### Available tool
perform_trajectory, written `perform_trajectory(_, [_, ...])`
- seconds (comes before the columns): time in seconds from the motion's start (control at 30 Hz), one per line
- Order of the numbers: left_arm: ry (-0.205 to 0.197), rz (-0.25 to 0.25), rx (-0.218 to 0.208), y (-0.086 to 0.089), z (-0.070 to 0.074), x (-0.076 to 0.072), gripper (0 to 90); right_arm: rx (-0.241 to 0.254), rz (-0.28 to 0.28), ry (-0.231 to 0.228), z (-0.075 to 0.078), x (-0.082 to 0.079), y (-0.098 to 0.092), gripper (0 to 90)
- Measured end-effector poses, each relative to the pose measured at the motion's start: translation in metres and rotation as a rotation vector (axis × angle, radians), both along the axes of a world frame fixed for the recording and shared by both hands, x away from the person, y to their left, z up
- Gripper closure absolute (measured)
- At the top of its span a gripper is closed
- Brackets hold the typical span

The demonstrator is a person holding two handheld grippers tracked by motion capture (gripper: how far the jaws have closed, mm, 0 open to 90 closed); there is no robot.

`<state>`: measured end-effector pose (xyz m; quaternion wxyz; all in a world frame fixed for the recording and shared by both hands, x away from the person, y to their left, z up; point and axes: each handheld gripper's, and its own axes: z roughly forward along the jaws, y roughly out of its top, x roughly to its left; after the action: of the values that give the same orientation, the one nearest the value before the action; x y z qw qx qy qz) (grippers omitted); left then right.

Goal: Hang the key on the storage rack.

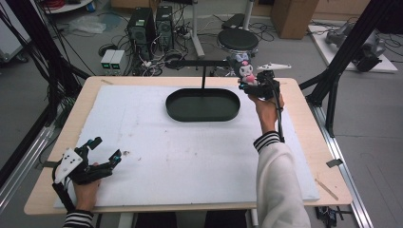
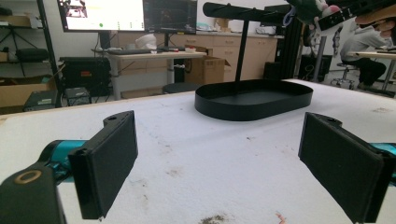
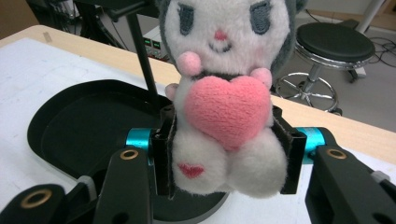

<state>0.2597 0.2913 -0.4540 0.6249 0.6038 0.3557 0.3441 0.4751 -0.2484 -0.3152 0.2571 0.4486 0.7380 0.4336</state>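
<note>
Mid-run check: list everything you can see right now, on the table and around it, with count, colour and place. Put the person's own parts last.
Plush toy: one, white and grey with a pink heart, held up beside the stand's far right end.
Stand: one, black oval tray with an upright post and crossbar, far middle of the table.
Mat: one, white, stained, covering most of the table.
Table: one, light wood.
Stool: one, black seat, on the floor beyond the table.
Computer towers: two, black, on the floor at the far left.
Left gripper: one, black, jaws open, near left corner.
Right gripper: one, black, jaws shut on the plush toy.
Sleeves: two, white with striped cuffs.
</note>
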Motion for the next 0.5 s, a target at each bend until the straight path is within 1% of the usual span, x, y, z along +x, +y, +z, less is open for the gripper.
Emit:
perform_trajectory(0.07, [0.000, 0.000, 0.001, 0.0000, 0.0000, 0.0000, 12.2, 0.002, -0.014, 0.008, -0.0013, 0.0014, -0.0018, 52.5])
perform_trajectory(0.17, [-0.001, -0.001, 0.002, 0.0000, 0.0000, 0.0000, 12.2, 0.002, -0.020, 0.020, -0.0026, 0.0024, -0.0033, 52.5])
perform_trajectory(0.2, [-0.001, 0.000, 0.001, -0.0001, 0.0000, -0.0001, 12.2, -0.004, -0.028, 0.034, -0.0043, 0.0035, -0.0042, 52.5])
perform_trajectory(0.23, [-0.002, 0.000, 0.002, -0.0001, 0.0000, -0.0001, 12.2, -0.004, -0.028, 0.034, -0.0043, 0.0035, -0.0042, 52.5])
perform_trajectory(0.3, [-0.003, -0.001, 0.002, -0.0001, 0.0000, 0.0000, 12.2, -0.006, -0.023, 0.059, -0.0066, 0.0047, -0.0038, 52.2])
perform_trajectory(0.4, [-0.004, 0.001, 0.002, -0.0001, -0.0001, -0.0001, 12.2, -0.008, -0.022, 0.059, -0.0075, 0.0054, -0.0043, 52.2])
perform_trajectory(0.5, [-0.004, 0.001, 0.001, -0.0001, -0.0001, -0.0001, 12.2, -0.007, -0.023, 0.072, -0.0081, 0.0058, -0.0045, 52.2])
